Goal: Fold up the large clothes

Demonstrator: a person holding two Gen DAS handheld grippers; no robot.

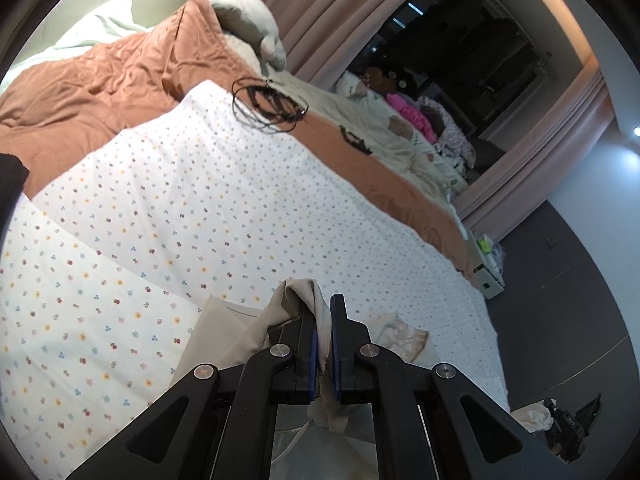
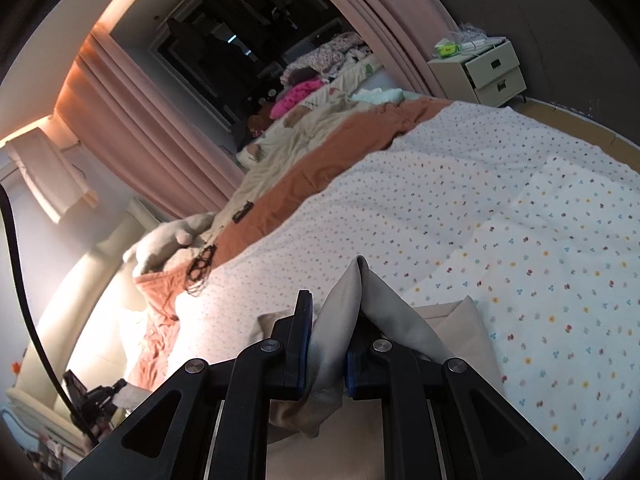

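Observation:
A beige garment (image 1: 256,336) lies at the near edge of a bed covered by a white flower-print sheet (image 1: 180,220). My left gripper (image 1: 323,312) is shut on a bunched fold of the beige garment, which sticks up between the blue pads. In the right wrist view my right gripper (image 2: 332,312) is shut on another fold of the same beige garment (image 2: 344,308), lifted above the sheet (image 2: 500,220). More of the cloth hangs below both grippers.
An orange quilt (image 1: 100,88), a plush toy (image 1: 248,12) and a coiled black cord (image 1: 268,104) lie further up the bed. A pile of clothes (image 2: 304,92) sits by the pink curtains. A bedside drawer unit (image 2: 484,72) stands past the bed.

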